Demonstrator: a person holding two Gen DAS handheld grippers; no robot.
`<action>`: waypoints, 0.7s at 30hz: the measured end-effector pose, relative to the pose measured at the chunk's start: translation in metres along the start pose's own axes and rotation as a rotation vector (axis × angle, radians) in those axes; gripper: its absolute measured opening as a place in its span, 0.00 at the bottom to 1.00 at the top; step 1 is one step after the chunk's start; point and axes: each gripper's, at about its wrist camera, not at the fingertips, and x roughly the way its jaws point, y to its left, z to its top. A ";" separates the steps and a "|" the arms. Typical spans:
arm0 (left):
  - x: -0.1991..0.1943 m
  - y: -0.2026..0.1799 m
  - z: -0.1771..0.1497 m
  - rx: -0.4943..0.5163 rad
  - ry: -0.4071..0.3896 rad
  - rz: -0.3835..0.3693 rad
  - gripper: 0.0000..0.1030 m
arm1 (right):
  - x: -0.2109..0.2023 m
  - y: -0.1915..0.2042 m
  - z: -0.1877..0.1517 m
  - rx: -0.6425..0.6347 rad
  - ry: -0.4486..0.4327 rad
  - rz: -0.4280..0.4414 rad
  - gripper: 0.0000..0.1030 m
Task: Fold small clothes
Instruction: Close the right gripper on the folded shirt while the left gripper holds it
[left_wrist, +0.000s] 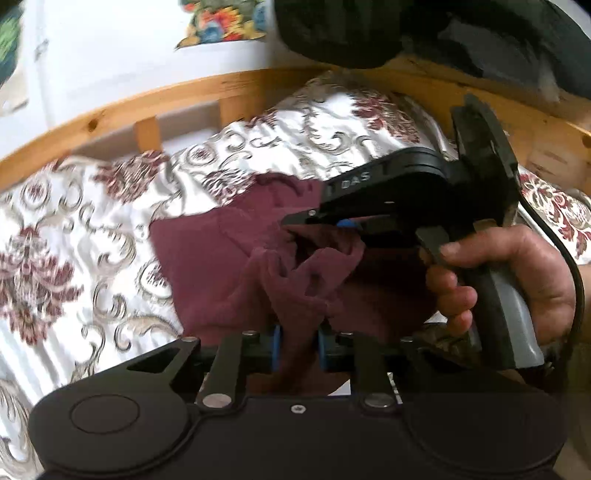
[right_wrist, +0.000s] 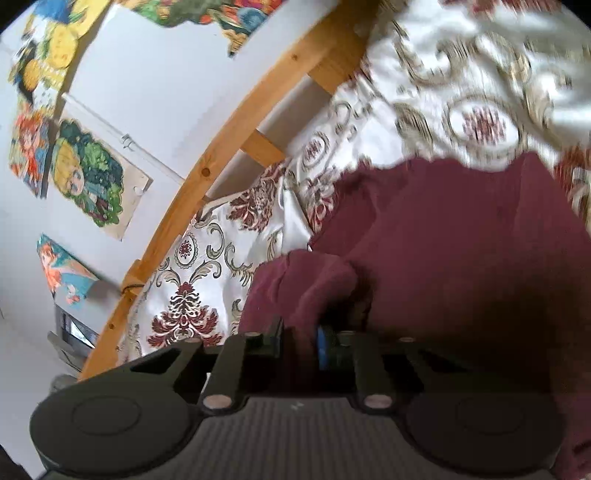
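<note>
Two grippers are clamped on one maroon garment (left_wrist: 221, 266) that we hold over the floral bedspread (left_wrist: 74, 229). Our left gripper (left_wrist: 299, 341) pinches a bunched fold at the near edge; our right gripper (left_wrist: 314, 221), held in the right hand (left_wrist: 517, 280), pinches another fold just beyond. A wooden bed frame (left_wrist: 155, 96) runs along the far side.

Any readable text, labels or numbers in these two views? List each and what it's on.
"DAS" – white letters on the black body of the right tool, seen from the left wrist view; a faint mark before it is too blurred to read.
Wall pictures: cartoon art, no legible text.
Nothing else readable.
</note>
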 end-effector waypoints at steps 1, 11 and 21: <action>0.000 -0.004 0.004 0.009 -0.003 -0.003 0.18 | -0.005 0.004 0.002 -0.027 -0.015 0.001 0.17; 0.014 -0.057 0.030 0.123 -0.035 -0.026 0.17 | -0.051 0.019 0.029 -0.211 -0.124 -0.069 0.15; 0.033 -0.101 0.040 0.170 -0.043 -0.077 0.18 | -0.091 -0.003 0.045 -0.208 -0.157 -0.212 0.15</action>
